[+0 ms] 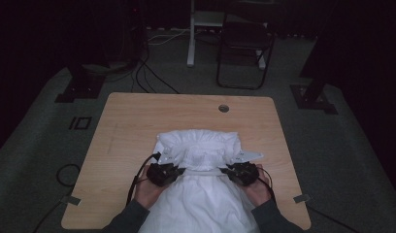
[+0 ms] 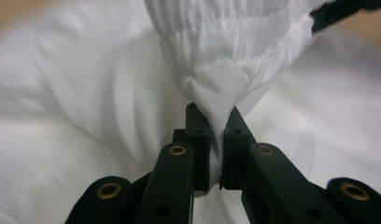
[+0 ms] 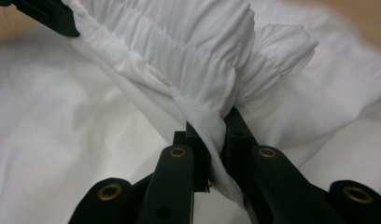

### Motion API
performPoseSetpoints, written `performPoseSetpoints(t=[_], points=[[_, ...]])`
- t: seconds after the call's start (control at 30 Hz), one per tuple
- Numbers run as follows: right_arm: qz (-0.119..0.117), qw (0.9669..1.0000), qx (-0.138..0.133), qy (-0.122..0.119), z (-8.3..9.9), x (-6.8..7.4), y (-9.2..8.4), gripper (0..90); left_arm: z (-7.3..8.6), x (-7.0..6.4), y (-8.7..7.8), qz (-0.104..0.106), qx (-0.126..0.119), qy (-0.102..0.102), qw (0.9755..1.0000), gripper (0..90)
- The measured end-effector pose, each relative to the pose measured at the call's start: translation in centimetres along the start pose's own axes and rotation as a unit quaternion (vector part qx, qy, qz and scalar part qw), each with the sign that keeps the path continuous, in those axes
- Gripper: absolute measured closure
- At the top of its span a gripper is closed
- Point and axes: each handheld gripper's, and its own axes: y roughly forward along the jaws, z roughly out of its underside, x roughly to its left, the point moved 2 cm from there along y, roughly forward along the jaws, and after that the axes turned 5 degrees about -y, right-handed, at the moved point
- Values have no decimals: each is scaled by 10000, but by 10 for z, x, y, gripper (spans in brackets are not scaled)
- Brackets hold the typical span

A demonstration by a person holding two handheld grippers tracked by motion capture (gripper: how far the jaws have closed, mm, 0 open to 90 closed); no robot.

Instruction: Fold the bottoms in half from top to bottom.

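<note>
So, white garment (image 1: 201, 194) spread on the wooden table (image 1: 128, 121), lower part draped over the near edge between the two forearms, gathered ruffled end folded up toward the middle of the tabletop. Left gripper (image 1: 173, 171) clamped on the left side of that gathered band, right gripper (image 1: 230, 171) clamped on the right side, both pointing inward at each other with the band stretched between them.

From above: just two black lumps against white cloth, no way to read the jaws. Also visible up there: a round hole (image 1: 223, 108) near the table's far edge, a dark chair (image 1: 244, 53) on the carpet behind.

Up close, left gripper (image 2: 212, 128) view: jaws nearly together, a bunched knot of fabric pinched tight between them, elastic ribbing fanning out above. Right gripper (image 3: 209, 135) view: same story, narrow jaws biting a fold of the ruffled band, other gripper's black tip peeking in at top left.
</note>
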Motion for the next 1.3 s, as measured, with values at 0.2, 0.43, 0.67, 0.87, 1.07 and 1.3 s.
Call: performPoseSetpoints(t=[0.2,0.43,0.67,0.87,1.07,1.3], points=[[-225,9988,409,177,23,7,24,836,21,11,29,-108,383,38,9992,845],[-301,9973,579,323,25,8,36,832,5,25,38,-326,459,244,9981,840],[-59,9978,569,348,17,-10,52,832,-22,45,58,-549,510,354,9966,837],[251,9979,517,312,4,-42,69,832,-40,66,74,-535,310,324,9976,836],[431,9969,553,351,-12,-74,88,832,-61,81,90,-821,304,333,9956,836],[620,9948,601,539,-29,-100,107,832,-76,97,103,-1042,229,68,9943,836]])
